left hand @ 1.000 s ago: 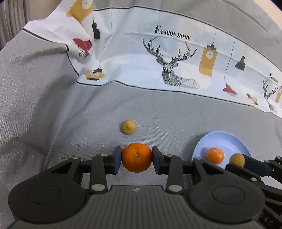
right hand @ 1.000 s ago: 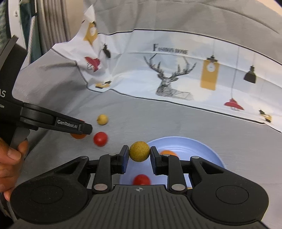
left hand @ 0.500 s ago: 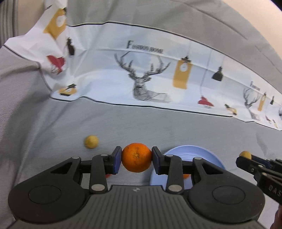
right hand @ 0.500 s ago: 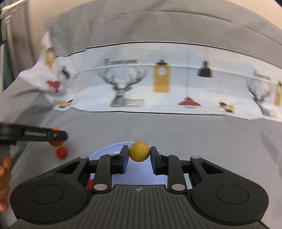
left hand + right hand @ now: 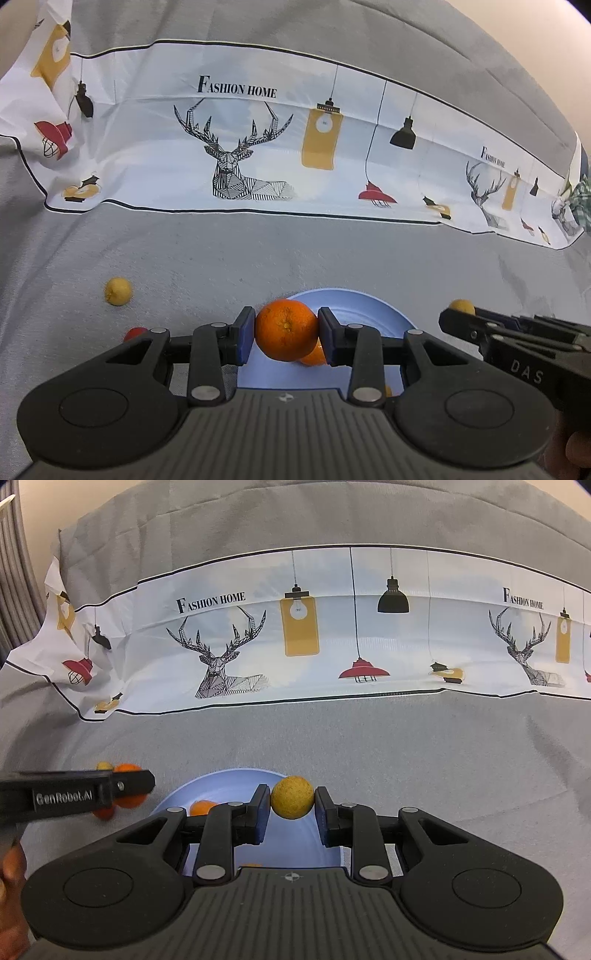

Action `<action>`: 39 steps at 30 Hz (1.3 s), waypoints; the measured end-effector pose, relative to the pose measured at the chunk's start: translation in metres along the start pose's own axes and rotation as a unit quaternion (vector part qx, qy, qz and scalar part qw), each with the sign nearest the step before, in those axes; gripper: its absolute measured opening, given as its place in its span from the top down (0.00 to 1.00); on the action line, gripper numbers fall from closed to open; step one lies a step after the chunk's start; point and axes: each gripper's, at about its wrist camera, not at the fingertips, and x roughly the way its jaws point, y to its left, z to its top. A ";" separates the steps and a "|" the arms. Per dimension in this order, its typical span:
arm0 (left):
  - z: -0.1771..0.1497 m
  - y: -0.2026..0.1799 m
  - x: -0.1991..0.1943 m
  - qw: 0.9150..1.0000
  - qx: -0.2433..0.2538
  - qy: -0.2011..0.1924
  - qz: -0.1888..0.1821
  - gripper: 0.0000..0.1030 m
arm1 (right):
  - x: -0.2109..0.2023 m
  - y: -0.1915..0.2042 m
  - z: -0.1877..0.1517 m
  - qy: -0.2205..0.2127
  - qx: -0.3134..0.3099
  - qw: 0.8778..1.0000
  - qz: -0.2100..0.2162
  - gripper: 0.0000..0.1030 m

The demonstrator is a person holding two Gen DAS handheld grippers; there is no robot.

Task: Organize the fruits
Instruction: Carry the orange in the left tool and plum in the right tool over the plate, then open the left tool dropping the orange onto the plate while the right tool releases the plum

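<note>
My left gripper [image 5: 287, 335] is shut on an orange [image 5: 286, 334] and holds it over the near left rim of the blue plate [image 5: 364, 312]. Another orange [image 5: 314, 356] lies on the plate behind it. My right gripper [image 5: 291, 802] is shut on a small yellow-brown fruit [image 5: 292, 796] above the same plate [image 5: 221, 786], where an orange [image 5: 201, 806] lies. The right gripper also shows in the left wrist view [image 5: 458, 314], and the left gripper in the right wrist view [image 5: 133, 784]. A yellow fruit [image 5: 118, 291] and a red fruit [image 5: 133, 333] lie on the grey cloth left of the plate.
The grey cloth [image 5: 258, 251] covers the surface. A white printed sheet with deer and lamps [image 5: 258, 147] runs across the back. A hand [image 5: 11, 864] holds the left gripper at the left edge of the right wrist view.
Both grippers moved right and now sit over the plate. The left one carried the orange away from the loose yellow and red fruits. Both stayed shut on their fruit.
</note>
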 end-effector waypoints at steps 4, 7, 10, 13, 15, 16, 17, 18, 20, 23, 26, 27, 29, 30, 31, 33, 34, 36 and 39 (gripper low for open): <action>-0.002 0.000 0.001 1.000 0.003 0.005 -0.001 0.61 | 0.001 0.001 0.000 0.002 0.002 1.000 -0.004 0.74; -0.004 -0.003 0.002 1.000 0.008 0.009 -0.008 0.61 | 0.001 0.001 0.000 0.004 0.003 1.000 -0.006 0.74; -0.006 -0.009 0.004 1.000 0.020 0.016 -0.018 0.61 | 0.003 0.001 0.000 0.009 0.004 1.000 -0.011 0.74; -0.010 -0.017 0.005 0.999 0.039 0.021 -0.028 0.61 | 0.006 0.002 0.001 0.012 0.004 1.000 -0.014 0.74; -0.013 -0.021 0.006 0.998 0.050 0.024 -0.033 0.61 | 0.007 0.002 0.001 0.015 0.004 1.000 -0.015 0.74; -0.014 -0.023 0.006 0.998 0.053 0.026 -0.036 0.61 | 0.008 0.002 0.001 0.016 0.003 1.000 -0.015 0.74; -0.015 -0.024 0.007 0.997 0.054 0.028 -0.038 0.61 | 0.009 0.003 0.001 0.016 0.003 1.000 -0.016 0.74; -0.015 -0.025 0.007 0.997 0.056 0.030 -0.040 0.61 | 0.009 0.004 0.001 0.016 0.003 1.000 -0.016 0.74; -0.017 -0.026 0.008 0.997 0.058 0.035 -0.045 0.61 | 0.009 0.004 0.001 0.016 0.002 1.000 -0.016 0.74; -0.017 -0.027 0.009 0.996 0.061 0.038 -0.047 0.61 | 0.010 0.005 0.001 0.017 0.002 1.000 -0.018 0.74; -0.017 -0.027 0.009 0.996 0.061 0.040 -0.048 0.61 | 0.011 0.005 0.000 0.020 0.001 1.000 -0.018 0.74; -0.017 -0.027 0.009 0.996 0.061 0.040 -0.048 0.61 | 0.011 0.006 0.000 0.020 0.001 1.000 -0.018 0.74; -0.017 -0.027 0.010 0.996 0.061 0.041 -0.048 0.61 | 0.011 0.006 0.000 0.019 -0.001 1.000 -0.017 0.74; -0.017 -0.027 0.010 0.996 0.061 0.041 -0.048 0.61 | 0.011 0.006 0.000 0.020 -0.001 1.000 -0.017 0.74; -0.017 -0.027 0.010 0.996 0.061 0.041 -0.049 0.61 | 0.012 0.006 0.000 0.020 -0.002 1.000 -0.017 0.74; -0.017 -0.027 0.010 0.996 0.062 0.041 -0.049 0.61 | 0.012 0.006 0.000 0.020 -0.002 1.000 -0.016 0.74; -0.017 -0.027 0.010 0.996 0.061 0.041 -0.049 0.61 | 0.012 0.006 0.000 0.020 -0.003 1.000 -0.016 0.74; -0.018 -0.028 0.010 0.996 0.061 0.041 -0.049 0.61 | 0.012 0.006 0.000 0.020 -0.003 1.000 -0.016 0.74; -0.018 -0.028 0.009 0.996 0.062 0.041 -0.049 0.61 | 0.012 0.006 0.000 0.021 -0.004 1.000 -0.015 0.74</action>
